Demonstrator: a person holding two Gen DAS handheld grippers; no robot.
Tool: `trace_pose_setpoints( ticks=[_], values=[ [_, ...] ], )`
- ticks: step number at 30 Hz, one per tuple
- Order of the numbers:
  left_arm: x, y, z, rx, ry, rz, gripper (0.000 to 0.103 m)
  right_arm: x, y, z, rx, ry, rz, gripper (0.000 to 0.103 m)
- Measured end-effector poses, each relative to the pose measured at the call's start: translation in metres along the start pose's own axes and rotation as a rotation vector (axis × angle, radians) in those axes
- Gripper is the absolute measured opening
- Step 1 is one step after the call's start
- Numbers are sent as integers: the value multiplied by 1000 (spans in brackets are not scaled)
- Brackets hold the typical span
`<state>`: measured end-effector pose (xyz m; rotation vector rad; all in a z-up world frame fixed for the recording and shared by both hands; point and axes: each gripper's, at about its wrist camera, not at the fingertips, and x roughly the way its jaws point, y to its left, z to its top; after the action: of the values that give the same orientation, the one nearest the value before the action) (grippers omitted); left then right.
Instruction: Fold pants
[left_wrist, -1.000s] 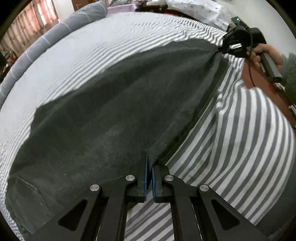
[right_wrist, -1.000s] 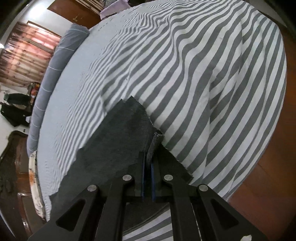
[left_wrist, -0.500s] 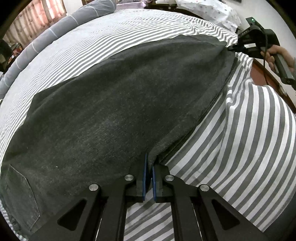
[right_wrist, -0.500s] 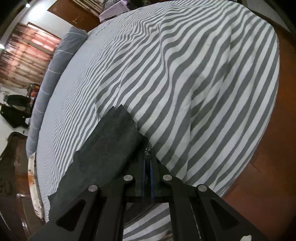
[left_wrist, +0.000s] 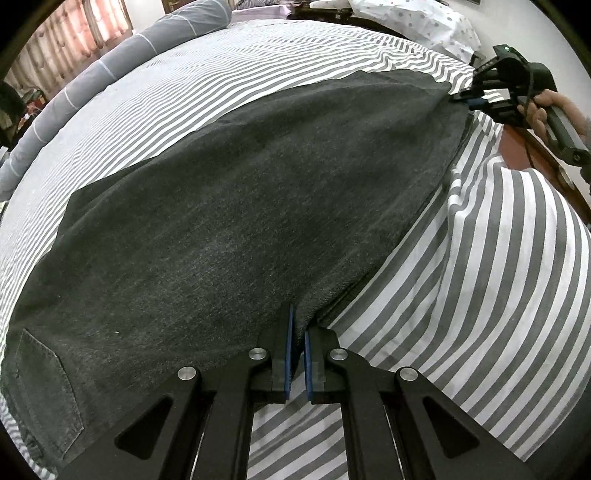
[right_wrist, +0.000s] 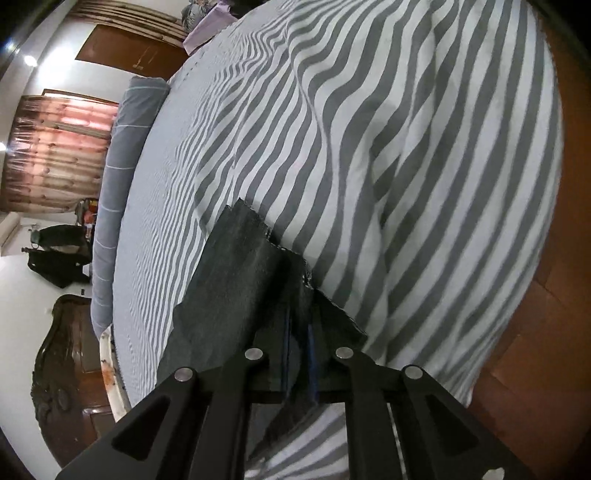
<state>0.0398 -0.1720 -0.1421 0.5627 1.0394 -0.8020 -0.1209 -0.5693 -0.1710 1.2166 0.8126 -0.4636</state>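
Dark grey jeans lie spread along the striped bed, folded lengthwise, with a back pocket at the near left. My left gripper is shut on the near edge of the jeans. My right gripper shows at the far right in the left wrist view, shut on the leg end of the jeans. In the right wrist view the right gripper pinches the frayed hem end, which drapes over its fingers.
The bed has a grey-and-white striped sheet and a long grey bolster at its far side. Wooden floor lies past the bed's edge. White spotted cloth lies at the far end. Curtains and dark furniture stand beyond.
Both grippers have pulled the jeans nearer and flatter along the bed. The right gripper has tilted and its jaws now hold a thicker bunch of hem.
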Motion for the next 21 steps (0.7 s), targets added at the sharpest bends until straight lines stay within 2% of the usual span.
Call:
trace_pose_setpoints(
  ticks=[3, 9, 13, 17, 18, 20, 21],
  values=[
    [-3, -1, 2, -1, -7, -3, 4, -5, 7, -3, -30, -28, -32, 4],
    [-22, 6, 0, 0, -53, -62, 4, -23, 25, -23, -221, -77, -212, 3],
    [-15, 7, -2, 11, -31, -71, 5, -11, 15, -25, -198, -60, -241, 3],
    [3, 4, -6, 34, 19, -33, 6, -6, 18, -25, -213, -50, -273, 3],
    [5, 3, -7, 30, 15, -25, 7, -6, 22, -25, -230, -40, -290, 4],
    [4, 3, -5, 6, 13, -22, 11, -10, 24, -26, -226, -30, -304, 16],
    [3, 4, -4, -6, 17, -30, 12, -13, 26, -25, -220, -30, -317, 29]
  ],
)
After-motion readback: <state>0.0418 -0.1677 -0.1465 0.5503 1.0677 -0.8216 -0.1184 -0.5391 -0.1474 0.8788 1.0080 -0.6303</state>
